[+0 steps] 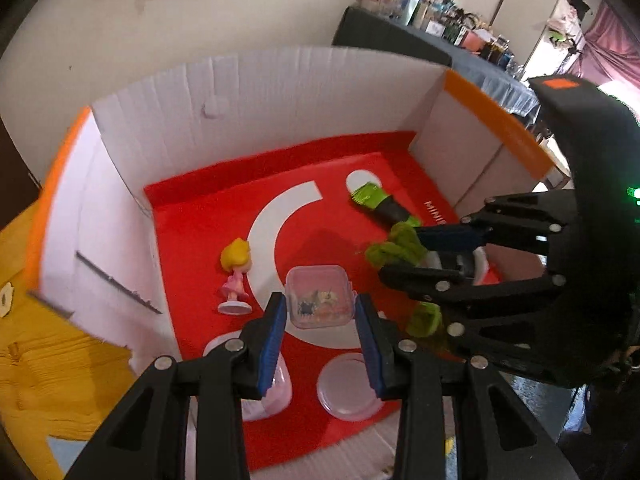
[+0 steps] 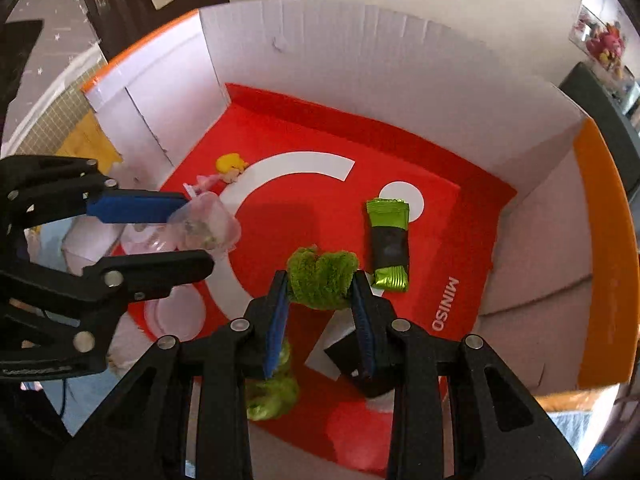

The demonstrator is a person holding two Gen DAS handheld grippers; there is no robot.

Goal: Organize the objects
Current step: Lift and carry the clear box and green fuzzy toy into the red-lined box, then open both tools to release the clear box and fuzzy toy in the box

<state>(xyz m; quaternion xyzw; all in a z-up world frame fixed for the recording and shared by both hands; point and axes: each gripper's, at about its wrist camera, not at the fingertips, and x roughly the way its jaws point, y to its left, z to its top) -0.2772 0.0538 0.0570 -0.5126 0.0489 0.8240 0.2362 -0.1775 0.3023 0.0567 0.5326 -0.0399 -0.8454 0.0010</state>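
My left gripper is shut on a small clear plastic box with small bits inside, held above the red floor of the white cardboard box; the gripper also shows in the right wrist view. My right gripper is shut on a fuzzy green scrunchie, seen from the left wrist view too. A blonde doll in pink stands on the red floor. A green and black snack packet lies at the right.
Two clear round lids or cups lie on the red floor near the front. A second green fuzzy piece sits below my right gripper. The box has tall white walls with orange rims. A cluttered table stands behind.
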